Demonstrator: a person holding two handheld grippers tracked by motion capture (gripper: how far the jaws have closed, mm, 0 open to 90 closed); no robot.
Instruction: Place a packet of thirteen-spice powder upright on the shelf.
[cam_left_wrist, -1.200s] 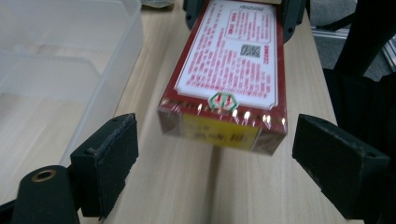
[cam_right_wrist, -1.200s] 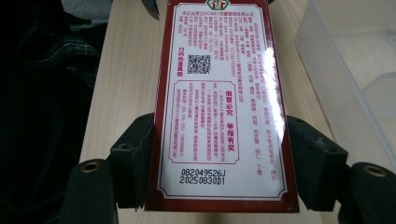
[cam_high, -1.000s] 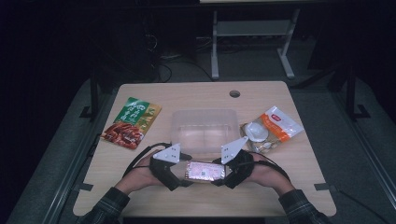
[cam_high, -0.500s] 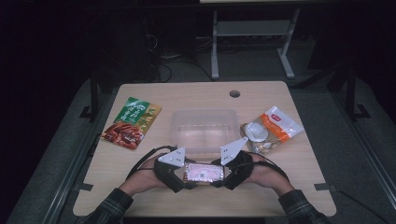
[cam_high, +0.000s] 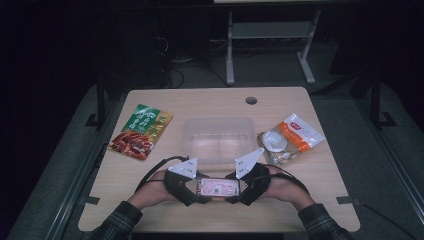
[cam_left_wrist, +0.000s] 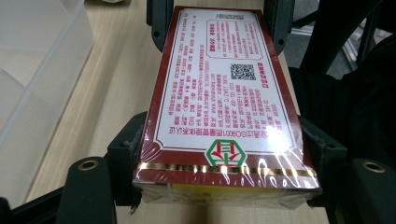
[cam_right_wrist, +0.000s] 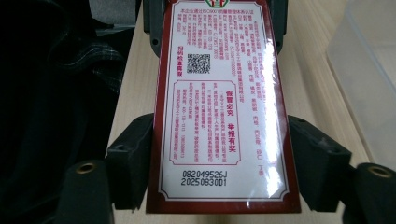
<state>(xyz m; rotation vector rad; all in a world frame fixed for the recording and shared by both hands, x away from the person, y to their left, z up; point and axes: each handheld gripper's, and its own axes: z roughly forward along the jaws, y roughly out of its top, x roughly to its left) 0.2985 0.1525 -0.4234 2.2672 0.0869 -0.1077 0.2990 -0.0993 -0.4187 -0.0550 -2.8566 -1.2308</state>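
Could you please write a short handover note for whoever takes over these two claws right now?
Left claw: shut on one end of the red box.
Right claw: shut on the other end.
The box is held between them at the table's near edge, in front of the clear bin.
Done: box gripped by both claws.
Left: probably placing it in the bin.

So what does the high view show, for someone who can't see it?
Two hand-held grippers, left gripper and right gripper, clamp the ends of a small red-bordered box between them, near the front edge of a wooden table. Behind it sits a clear plastic bin, with a green and red snack packet to the left and an orange and white packet to the right.
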